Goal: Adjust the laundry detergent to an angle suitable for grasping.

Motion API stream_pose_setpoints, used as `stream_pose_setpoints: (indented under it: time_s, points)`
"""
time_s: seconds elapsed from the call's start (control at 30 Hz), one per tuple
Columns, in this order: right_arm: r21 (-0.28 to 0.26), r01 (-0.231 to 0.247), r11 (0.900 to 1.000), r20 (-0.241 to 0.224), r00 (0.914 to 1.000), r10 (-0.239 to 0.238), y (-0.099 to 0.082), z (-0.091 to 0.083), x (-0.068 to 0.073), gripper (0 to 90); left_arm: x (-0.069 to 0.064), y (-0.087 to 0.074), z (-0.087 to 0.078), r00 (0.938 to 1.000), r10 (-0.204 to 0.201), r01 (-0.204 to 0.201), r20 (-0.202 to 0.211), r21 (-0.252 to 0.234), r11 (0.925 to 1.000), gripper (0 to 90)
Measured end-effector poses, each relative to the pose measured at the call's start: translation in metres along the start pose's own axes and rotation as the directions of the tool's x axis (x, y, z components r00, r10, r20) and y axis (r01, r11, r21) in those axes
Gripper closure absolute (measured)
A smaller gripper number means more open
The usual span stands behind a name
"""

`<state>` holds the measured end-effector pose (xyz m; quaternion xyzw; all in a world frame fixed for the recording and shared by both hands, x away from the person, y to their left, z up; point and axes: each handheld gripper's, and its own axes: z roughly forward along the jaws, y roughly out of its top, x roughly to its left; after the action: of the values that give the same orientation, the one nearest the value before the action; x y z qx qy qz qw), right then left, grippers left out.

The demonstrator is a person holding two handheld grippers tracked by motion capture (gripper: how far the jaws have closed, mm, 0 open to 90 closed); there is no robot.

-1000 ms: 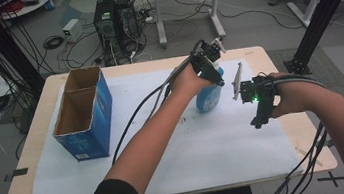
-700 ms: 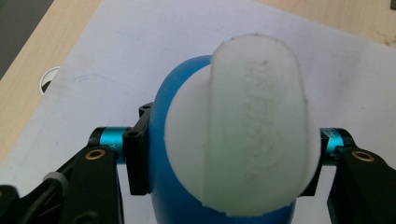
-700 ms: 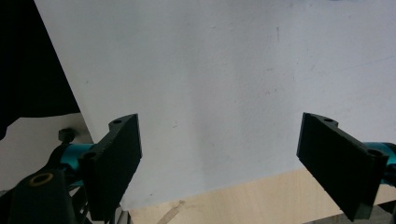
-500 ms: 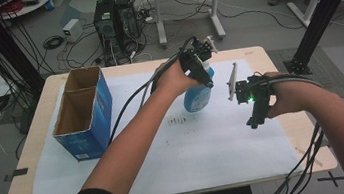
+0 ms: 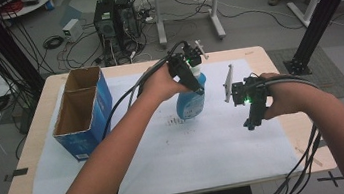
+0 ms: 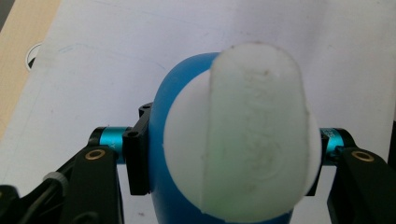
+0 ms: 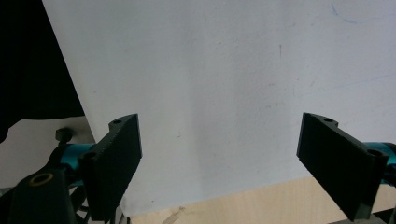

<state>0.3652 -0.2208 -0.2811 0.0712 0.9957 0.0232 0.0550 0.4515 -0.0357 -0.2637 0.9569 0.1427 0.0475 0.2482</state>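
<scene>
— Since before, left gripper (image 5: 192,74) carries blue bottle (image 5: 190,99) farther, clamped at its neck, upright on the paper (image 5: 207,148)?
— Yes; smooth, probably slippery plastic. Right gripper (image 7: 219,154) waits, jaws apart

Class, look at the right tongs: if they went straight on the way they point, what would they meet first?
Most likely the white paper covering the table. The right tongs are open, with nothing between the jaws, and bare paper lies ahead. How far off it is cannot be told.
</scene>
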Motion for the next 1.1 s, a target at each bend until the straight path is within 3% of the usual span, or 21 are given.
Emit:
stream_pose_setpoints:
  time_s: [0.37, 0.53, 0.7, 0.9, 1.03, 1.07, 1.1]
  points:
    - [0.003, 0.006, 1.0, 0.001, 1.0, -0.006, 0.003, -0.001, 0.003, 13.1, -0.001, -0.017, -0.008, 0.9956, 0.075, -0.074, 0.057, -0.014, 0.9972, 38.2]
    - [0.001, 0.007, 1.0, 0.001, 1.0, -0.007, 0.003, -0.001, 0.003, 13.1, 0.0, -0.024, -0.014, 0.9893, 0.117, -0.116, 0.087, -0.021, 0.9931, 38.2]
    - [0.004, 0.005, 1.0, -0.002, 1.0, -0.004, 0.003, -0.002, 0.004, 13.1, 0.002, -0.03, -0.018, 0.9829, 0.129, -0.124, 0.131, -0.047, 0.9911, 38.1]
    - [0.005, 0.003, 1.0, -0.001, 1.0, -0.003, 0.003, -0.003, 0.004, 13.1, 0.003, -0.035, -0.025, 0.9696, 0.166, -0.152, 0.18, -0.089, 0.9844, 38.2]
    - [0.001, 0.008, 1.0, 0.001, 1.0, -0.008, 0.003, -0.003, 0.005, 13.1, 0.001, -0.038, -0.027, 0.9562, 0.212, -0.198, 0.202, -0.086, 0.9764, 38.2]
    - [0.001, 0.008, 1.0, 0.001, 1.0, -0.008, 0.003, -0.003, 0.005, 13.1, 0.001, -0.038, -0.027, 0.9562, 0.212, -0.198, 0.202, -0.086, 0.9764, 38.1]
    - [0.003, 0.003, 1.0, 0.003, 1.0, -0.003, 0.002, -0.003, 0.005, 13.1, 0.0, -0.041, -0.027, 0.9427, 0.243, -0.23, 0.228, -0.082, 0.9696, 38.2]
